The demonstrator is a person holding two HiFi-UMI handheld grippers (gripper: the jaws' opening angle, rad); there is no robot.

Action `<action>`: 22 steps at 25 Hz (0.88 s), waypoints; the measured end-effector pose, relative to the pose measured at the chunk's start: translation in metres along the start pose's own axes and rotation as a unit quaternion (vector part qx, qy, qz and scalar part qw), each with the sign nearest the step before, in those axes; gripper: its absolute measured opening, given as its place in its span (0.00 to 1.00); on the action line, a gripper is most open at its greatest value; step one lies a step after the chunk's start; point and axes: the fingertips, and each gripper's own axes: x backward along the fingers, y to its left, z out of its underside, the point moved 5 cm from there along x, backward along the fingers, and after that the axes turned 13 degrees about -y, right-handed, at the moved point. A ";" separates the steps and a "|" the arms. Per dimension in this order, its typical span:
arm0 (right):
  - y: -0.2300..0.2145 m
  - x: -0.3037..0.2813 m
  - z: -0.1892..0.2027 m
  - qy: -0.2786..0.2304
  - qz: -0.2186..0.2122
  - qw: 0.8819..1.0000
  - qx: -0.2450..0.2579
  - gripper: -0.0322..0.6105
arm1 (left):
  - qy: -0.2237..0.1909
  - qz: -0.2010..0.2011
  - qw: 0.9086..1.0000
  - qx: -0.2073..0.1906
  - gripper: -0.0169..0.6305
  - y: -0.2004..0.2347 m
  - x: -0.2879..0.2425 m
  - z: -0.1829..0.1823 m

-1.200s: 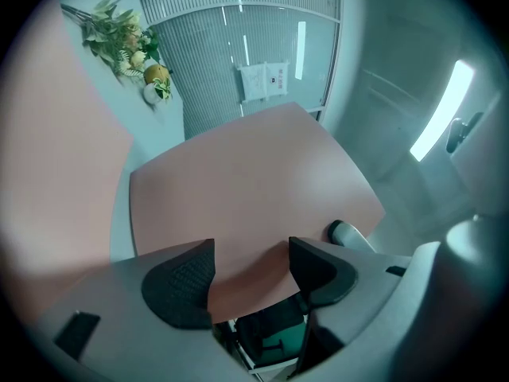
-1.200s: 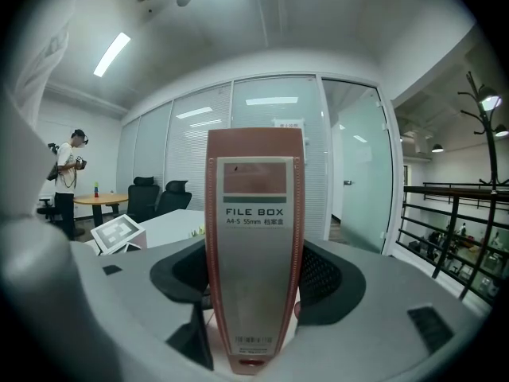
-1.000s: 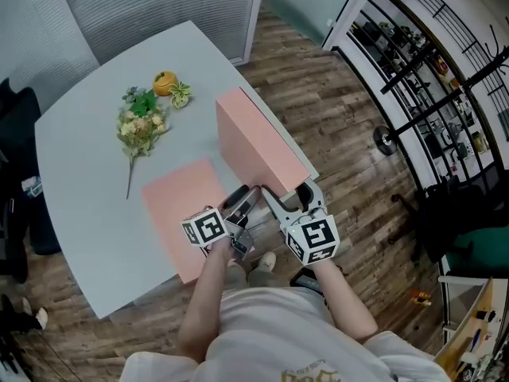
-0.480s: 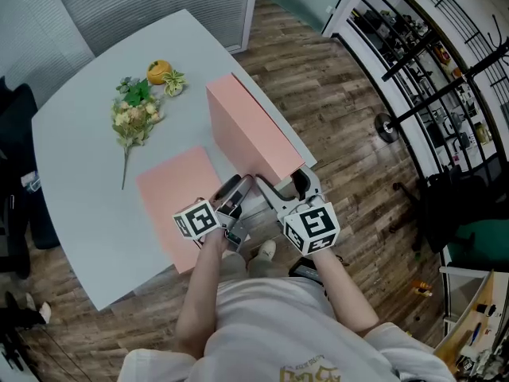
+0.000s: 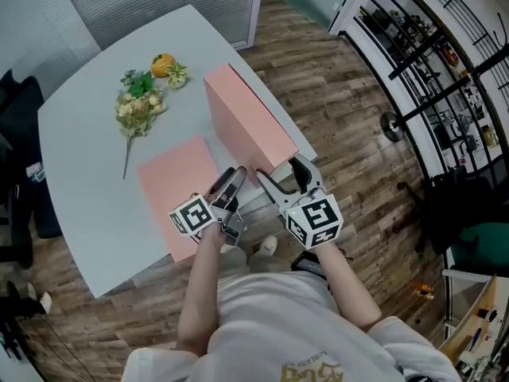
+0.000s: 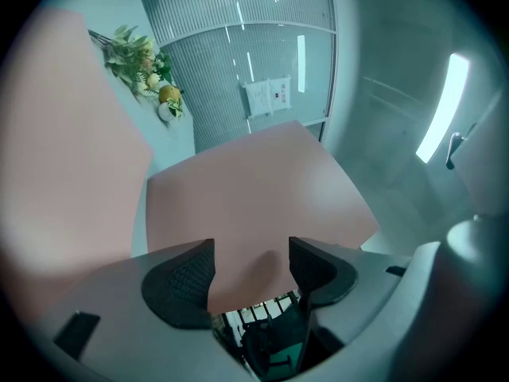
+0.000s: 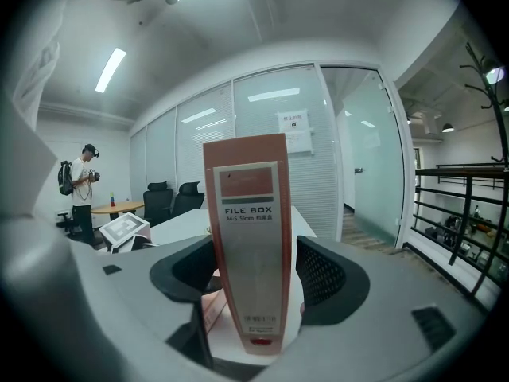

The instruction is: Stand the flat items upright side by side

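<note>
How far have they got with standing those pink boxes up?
About halfway. Done: the upright box stands on edge on the table. In hand: the right gripper clasps that box's spine, seemingly steadying it, while the left gripper is open and empty. Left: the flat box lies on its side and has to be stood up alongside.

Our left gripper [image 5: 233,177] with jaws spread apart, our right gripper [image 5: 280,173] just beside it, jaws pressed on the file box [image 7: 246,237] spine (one pad each side), both forearms reaching forward, elbows bent.
</note>
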 end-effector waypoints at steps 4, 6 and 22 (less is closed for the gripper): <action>-0.003 0.010 -0.002 0.001 -0.011 1.000 0.003 0.54 | -0.015 -0.007 1.000 -0.006 0.46 -0.003 0.007 -0.001; -0.004 0.017 -0.001 0.002 -0.014 1.000 0.003 0.54 | -0.021 -0.011 1.000 -0.008 0.46 -0.004 0.010 0.001; 0.016 0.068 0.042 0.045 -0.016 0.998 -0.048 0.54 | -0.033 -0.070 0.994 -0.080 0.46 0.005 0.051 0.000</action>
